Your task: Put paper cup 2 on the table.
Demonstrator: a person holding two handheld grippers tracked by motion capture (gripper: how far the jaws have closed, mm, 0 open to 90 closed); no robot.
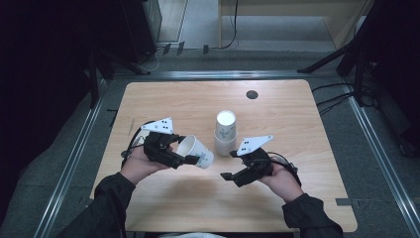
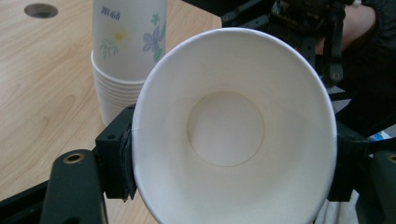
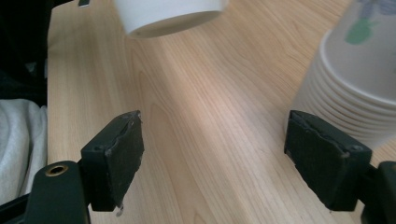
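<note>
The left gripper (image 1: 184, 149) held a single paper cup (image 1: 196, 151) across its rim, one pad on either side, the cup tipped on its side above the wooden table (image 1: 163, 101). In the left gripper view the cup's (image 2: 233, 135) open mouth faced the camera — white inside, round bottom plainly seen — with the black pads (image 2: 122, 154) pressed against the rim at about nine and three o'clock. In the high view the cup's base pointed toward four o'clock, toward the other gripper, and a small printed pattern showed on its outer wall.

The right gripper (image 1: 233, 174) stood with its jaws spread wide and nothing between them. In the right gripper view its pads (image 3: 122, 154) framed bare wood, and the right-hand pad sat just beside the lower rims of the cup stack (image 3: 355, 74); I could not tell whether it touched. The held cup's base (image 3: 168, 14) hung at twelve o'clock in that view.

The stack (image 1: 226, 133) of nested paper cups stood upright near the table's middle, at one o'clock from the held cup and at eleven o'clock from the right gripper. Flowers were printed on its top cup (image 2: 130, 32). A round dark grommet (image 1: 252, 94) sat in the table top toward the far edge — at about one o'clock from the stack.
</note>
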